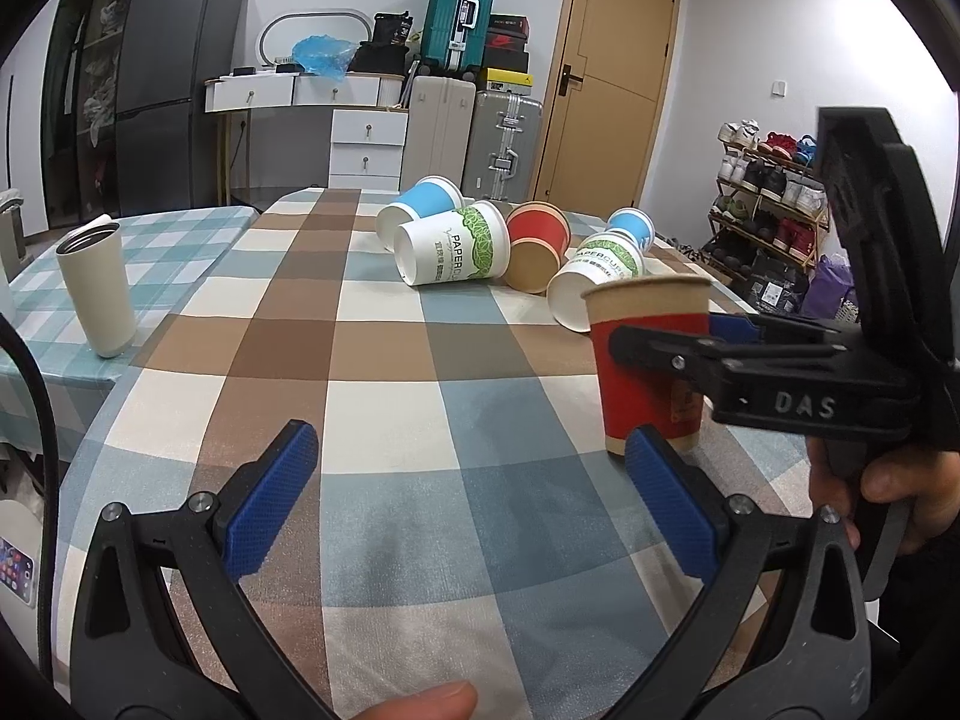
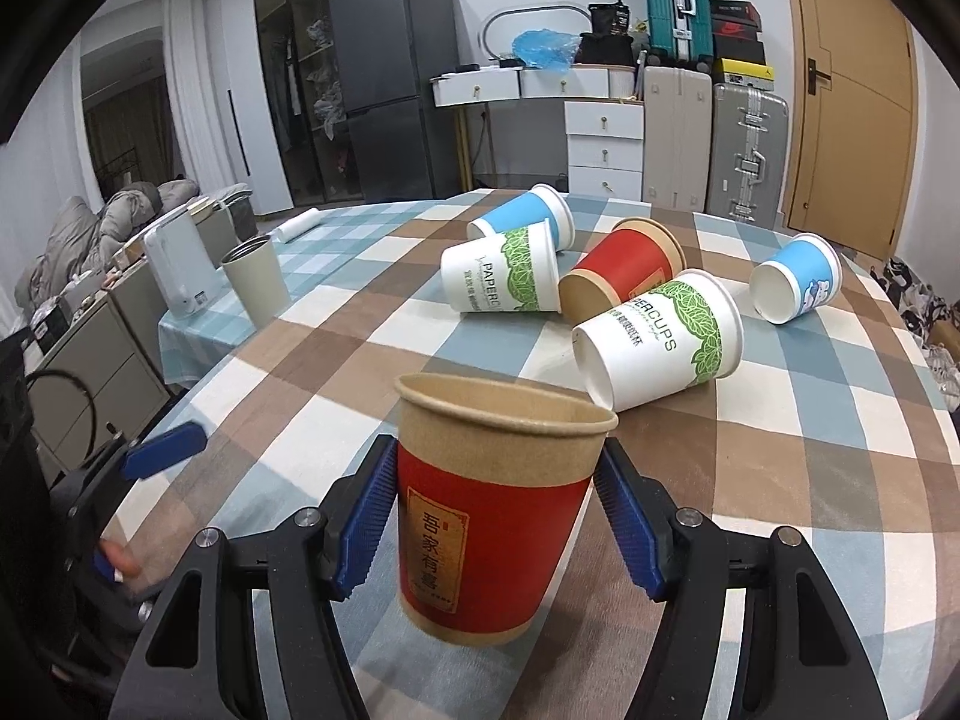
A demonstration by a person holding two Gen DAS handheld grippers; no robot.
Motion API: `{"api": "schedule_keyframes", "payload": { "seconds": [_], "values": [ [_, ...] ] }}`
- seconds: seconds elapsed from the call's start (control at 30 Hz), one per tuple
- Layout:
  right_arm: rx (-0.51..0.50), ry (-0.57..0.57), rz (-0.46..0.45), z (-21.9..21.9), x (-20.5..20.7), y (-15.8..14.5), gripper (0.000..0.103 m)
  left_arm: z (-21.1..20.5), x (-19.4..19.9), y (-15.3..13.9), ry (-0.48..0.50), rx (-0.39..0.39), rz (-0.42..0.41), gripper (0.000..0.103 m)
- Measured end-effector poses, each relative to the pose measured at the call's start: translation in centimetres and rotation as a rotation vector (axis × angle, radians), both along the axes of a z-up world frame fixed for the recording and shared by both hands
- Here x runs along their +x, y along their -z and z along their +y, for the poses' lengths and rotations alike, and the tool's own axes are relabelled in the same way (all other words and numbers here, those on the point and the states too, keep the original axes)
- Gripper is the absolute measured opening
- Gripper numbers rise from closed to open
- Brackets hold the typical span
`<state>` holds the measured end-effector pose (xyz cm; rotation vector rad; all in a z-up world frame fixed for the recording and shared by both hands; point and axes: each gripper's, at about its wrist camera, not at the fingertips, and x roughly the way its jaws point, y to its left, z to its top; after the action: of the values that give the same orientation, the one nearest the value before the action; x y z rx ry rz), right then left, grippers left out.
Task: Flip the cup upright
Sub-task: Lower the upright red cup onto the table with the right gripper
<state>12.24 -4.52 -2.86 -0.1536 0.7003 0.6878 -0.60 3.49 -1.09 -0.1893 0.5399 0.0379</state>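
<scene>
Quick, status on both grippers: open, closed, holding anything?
Left gripper: open, holding nothing, above the checked tablecloth.
Right gripper: closed on the upright red paper cup.

Bare tablecloth (image 1: 384, 396) lies before the cup pile (image 1: 480, 246) — a tumbler (image 1: 96, 288) stands far to the pile's left.

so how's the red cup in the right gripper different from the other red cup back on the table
The held red cup stands upright, mouth up; the other red cup lies on its side among the fallen cups. The held one sits between the fingers of the right hand-held gripper, near the table's front; the lying one is touched by no gripper, farther back on the checked tablecloth. Both share a red body with a brown band at the rim.
</scene>
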Motion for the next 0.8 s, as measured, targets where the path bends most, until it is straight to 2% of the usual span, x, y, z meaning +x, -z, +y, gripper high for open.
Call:
{"api": "schedule_keyframes", "payload": {
  "seconds": [0.23, 0.47, 0.63, 0.7, 0.8],
  "values": [
    [-0.029, -0.045, -0.021, -1.0, -2.1, 0.8, 0.065, 0.1, 0.1, 0.2, 0.000, 0.000, 0.001, 0.102],
    [-0.028, -0.045, 0.007, -1.5, -2.3, 1.9, 0.063, 0.1, 0.1, 0.2, -0.001, -0.001, 0.000, 0.102],
    [-0.029, -0.058, -0.007, -1.7, -2.6, 2.0, 0.064, 0.1, 0.1, 0.2, -0.001, -0.001, 0.001, 0.102],
    [-0.033, -0.057, -0.015, -1.8, -2.7, 1.9, 0.066, 0.1, 0.1, 0.2, -0.002, 0.000, 0.001, 0.102],
    [-0.019, -0.060, -0.021, -2.2, -2.8, 1.8, 0.076, 0.1, 0.1, 0.2, -0.001, 0.000, 0.000, 0.102]
  ]
}}
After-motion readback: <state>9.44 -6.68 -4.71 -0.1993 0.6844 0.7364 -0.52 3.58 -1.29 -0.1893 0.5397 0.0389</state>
